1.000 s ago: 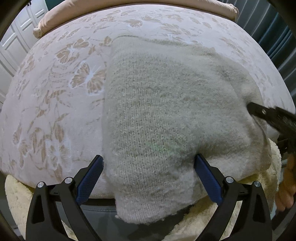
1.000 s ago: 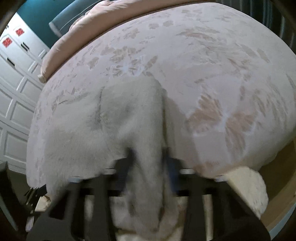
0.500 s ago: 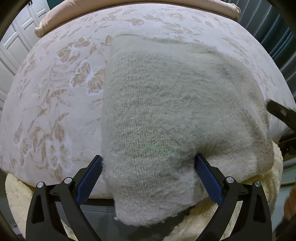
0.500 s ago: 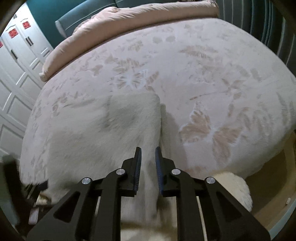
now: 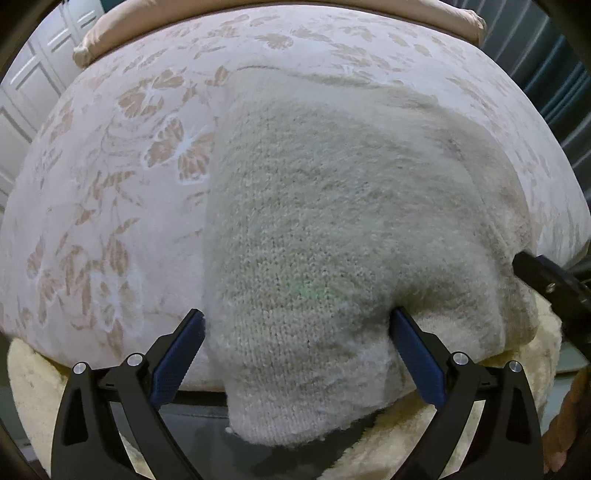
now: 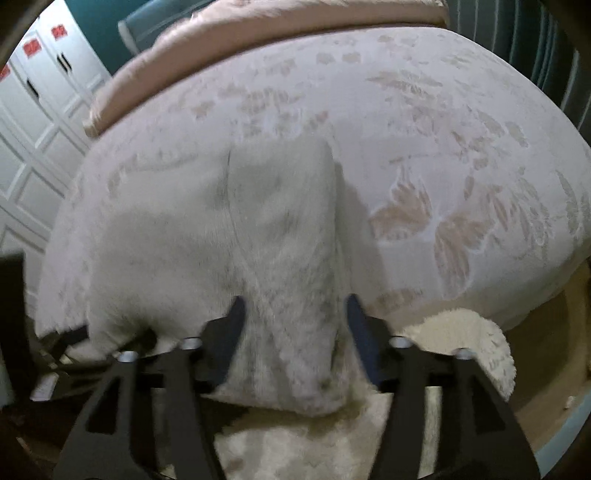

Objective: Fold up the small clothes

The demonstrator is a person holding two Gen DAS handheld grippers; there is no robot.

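Change since earlier: right gripper [image 6: 293, 310] held its jaws nearly shut on a ridge of the knit half a second ago; now they are opening, and the knit stands loose between them.
Bed: one, with a floral bedspread [image 5: 110, 206] stretching beyond and to both sides of the fingers.
Garment: one grey-white knitted sweater [image 5: 332, 221], folded, lying on the bedspread with its near edge hanging over the bed edge between the left fingers.
Fleece blanket: one cream fleece blanket [image 6: 472, 343] below the bed edge, under the fingertips.
Pillow: one pink pillow [image 6: 295, 22], far past the fingertips.
Left gripper [image 5: 295, 325]: jaws wide apart, sweater between them; blue pads at its sides, whether they press it I cannot tell.
Containers: none seen.
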